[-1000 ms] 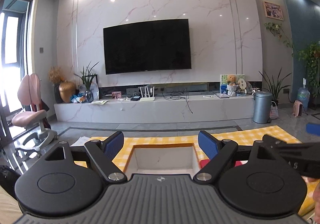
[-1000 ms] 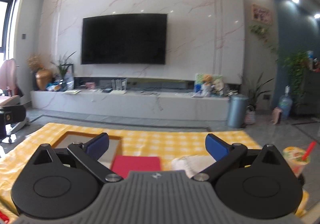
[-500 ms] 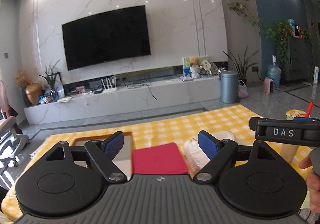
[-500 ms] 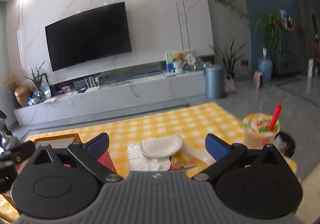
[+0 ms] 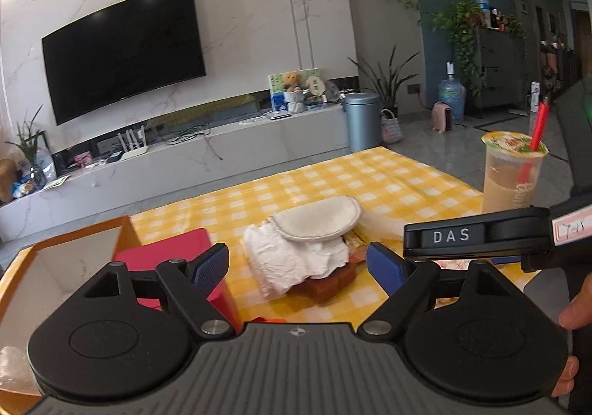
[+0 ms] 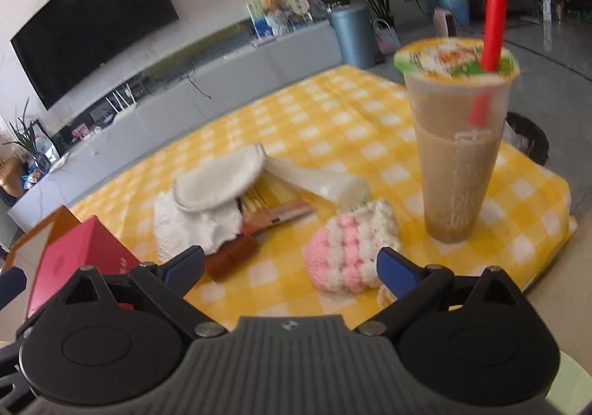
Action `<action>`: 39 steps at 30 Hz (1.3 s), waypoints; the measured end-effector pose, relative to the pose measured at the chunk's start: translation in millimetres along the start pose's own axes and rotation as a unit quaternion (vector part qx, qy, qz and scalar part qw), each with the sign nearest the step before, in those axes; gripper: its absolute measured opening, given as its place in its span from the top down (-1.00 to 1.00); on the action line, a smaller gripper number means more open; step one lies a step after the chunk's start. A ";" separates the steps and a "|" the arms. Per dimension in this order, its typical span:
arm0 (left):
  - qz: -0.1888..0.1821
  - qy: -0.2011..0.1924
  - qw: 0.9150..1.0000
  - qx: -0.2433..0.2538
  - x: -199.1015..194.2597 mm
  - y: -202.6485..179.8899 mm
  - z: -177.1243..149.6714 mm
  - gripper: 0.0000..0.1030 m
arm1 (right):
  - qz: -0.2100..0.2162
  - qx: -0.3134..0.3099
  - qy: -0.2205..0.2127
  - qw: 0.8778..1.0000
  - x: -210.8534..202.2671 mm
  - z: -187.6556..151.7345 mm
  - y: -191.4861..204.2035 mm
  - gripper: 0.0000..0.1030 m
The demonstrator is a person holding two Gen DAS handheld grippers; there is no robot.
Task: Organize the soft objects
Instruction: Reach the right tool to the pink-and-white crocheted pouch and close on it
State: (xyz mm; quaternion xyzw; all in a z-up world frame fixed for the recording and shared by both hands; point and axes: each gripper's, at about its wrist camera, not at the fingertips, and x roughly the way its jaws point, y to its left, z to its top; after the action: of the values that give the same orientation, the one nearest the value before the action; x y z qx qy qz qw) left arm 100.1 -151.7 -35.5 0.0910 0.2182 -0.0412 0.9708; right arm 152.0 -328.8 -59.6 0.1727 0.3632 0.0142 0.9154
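A crumpled white cloth (image 5: 296, 259) (image 6: 192, 226) lies on the yellow checked tablecloth (image 5: 333, 182) with a round white pad (image 5: 314, 222) (image 6: 218, 182) on top of it and a brown block (image 5: 329, 285) (image 6: 231, 256) under it. A pink and white knitted piece (image 6: 351, 248) sits near the table's front. My left gripper (image 5: 298, 269) is open above the cloth, empty. Just short of the knitted piece, my right gripper (image 6: 290, 265) is open and empty. An orange-rimmed box (image 5: 74, 259) stands at the left, with a red box (image 5: 174, 259) (image 6: 77, 256) beside it.
A tall milk tea cup (image 6: 458, 141) (image 5: 512, 174) with a red straw stands at the table's right, close to the edge. A folded white strip (image 6: 318, 180) and yellow packets (image 6: 273, 200) lie behind the cloth. The right gripper's body (image 5: 477, 237) and a person's hand (image 5: 573, 315) cross the left view.
Both grippers have swung right and come lower and closer to the table. The soft pile and the cup now fill the views; the box has slid to the left. Both stay open.
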 end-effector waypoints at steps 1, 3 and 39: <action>-0.005 -0.001 1.000 0.003 3.5 -2.7 -3.1 -0.91 | -0.005 0.004 0.006 1.000 4.2 -0.2 -3.0 -0.89; -0.013 0.002 1.000 0.004 9.8 -6.9 -9.0 -0.91 | -0.019 0.017 0.019 0.999 11.1 -1.4 -11.9 -0.89; -0.071 0.074 0.995 -0.007 30.6 -2.3 -52.0 -0.91 | -0.160 -0.021 0.126 0.979 109.6 5.3 -8.6 -0.58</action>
State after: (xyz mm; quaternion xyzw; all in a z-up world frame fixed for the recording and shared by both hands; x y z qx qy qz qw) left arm 105.8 -145.0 -95.2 0.0714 0.2959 -0.1020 0.9471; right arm 235.3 -322.0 -131.2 0.0894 0.4984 -0.1033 0.8561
